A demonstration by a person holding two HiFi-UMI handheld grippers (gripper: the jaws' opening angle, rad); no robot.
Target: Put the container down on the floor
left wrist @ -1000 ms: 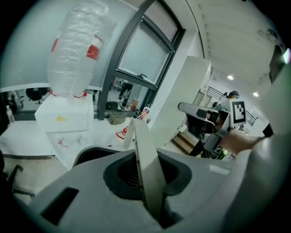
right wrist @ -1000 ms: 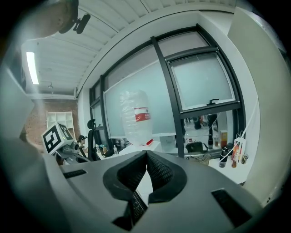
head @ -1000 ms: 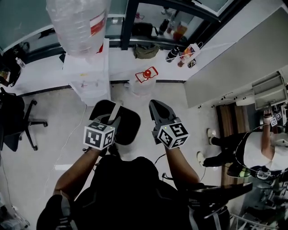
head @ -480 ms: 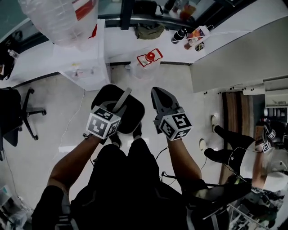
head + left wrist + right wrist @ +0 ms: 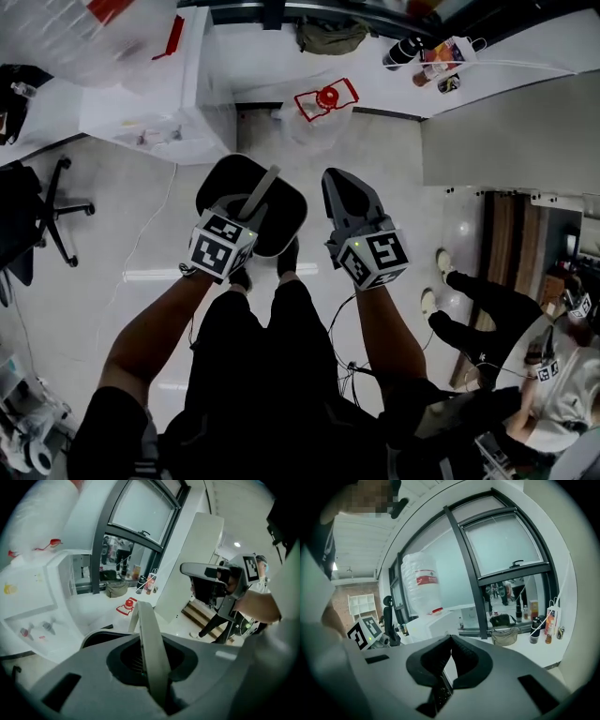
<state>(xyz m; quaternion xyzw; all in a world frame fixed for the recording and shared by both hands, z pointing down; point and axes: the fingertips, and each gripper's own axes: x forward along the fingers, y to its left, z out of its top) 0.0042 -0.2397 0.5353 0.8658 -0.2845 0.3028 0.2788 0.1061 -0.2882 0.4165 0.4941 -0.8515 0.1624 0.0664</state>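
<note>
A black, round-cornered container hangs by its flat grey handle over the pale floor, just ahead of the person's shoes. My left gripper is shut on that handle; in the left gripper view the handle runs up between the jaws, with the container's black rim below. My right gripper is beside the container on the right, apart from it, shut with nothing in it. In the right gripper view its jaws meet.
A white water dispenser with a big clear bottle stands ahead on the left. A clear jug with a red cap sits on the floor ahead. An office chair is at the left, another person at the right.
Both grippers and the hanging container have sunk toward the floor. The dispenser and jug have slid up in the head view. Both grips look unchanged.
</note>
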